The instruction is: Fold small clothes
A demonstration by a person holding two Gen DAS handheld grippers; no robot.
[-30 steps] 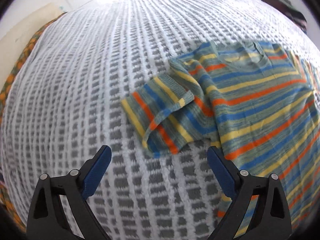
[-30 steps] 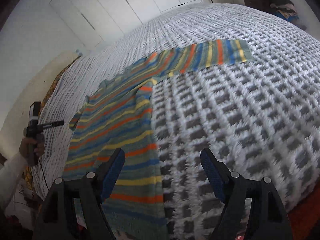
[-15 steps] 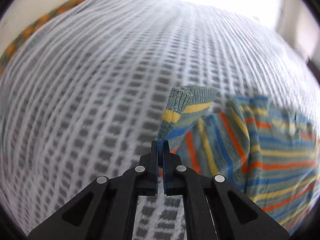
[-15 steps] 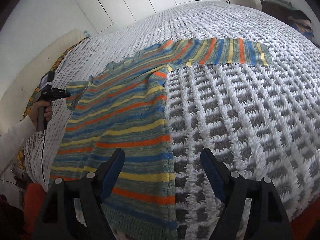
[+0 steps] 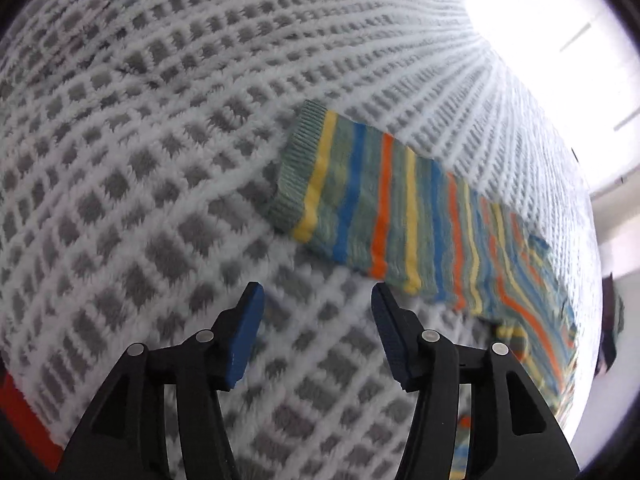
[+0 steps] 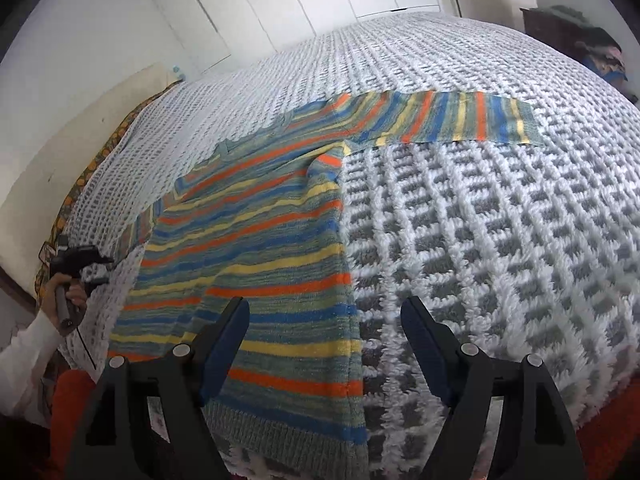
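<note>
My left tool (image 5: 316, 312) hangs over the bed's grey-and-white waffle blanket (image 5: 140, 152), its jaws just opened partway with nothing between them; the striped sweater's left sleeve (image 5: 360, 204) lies flat just beyond the blue fingertips (image 5: 250, 316), ribbed cuff pointing left. In the right wrist view, my left hand (image 6: 64, 300), in a white sleeve, grips that tool's handle at the bed's left edge. The sweater (image 6: 256, 248) is spread flat on the blanket, hem near me, neckline far, its right sleeve (image 6: 452, 120) stretched straight out to the right. My right tool (image 6: 324, 332) hovers over the sweater's near right edge, jaws wide apart and empty, touching no cloth.
</note>
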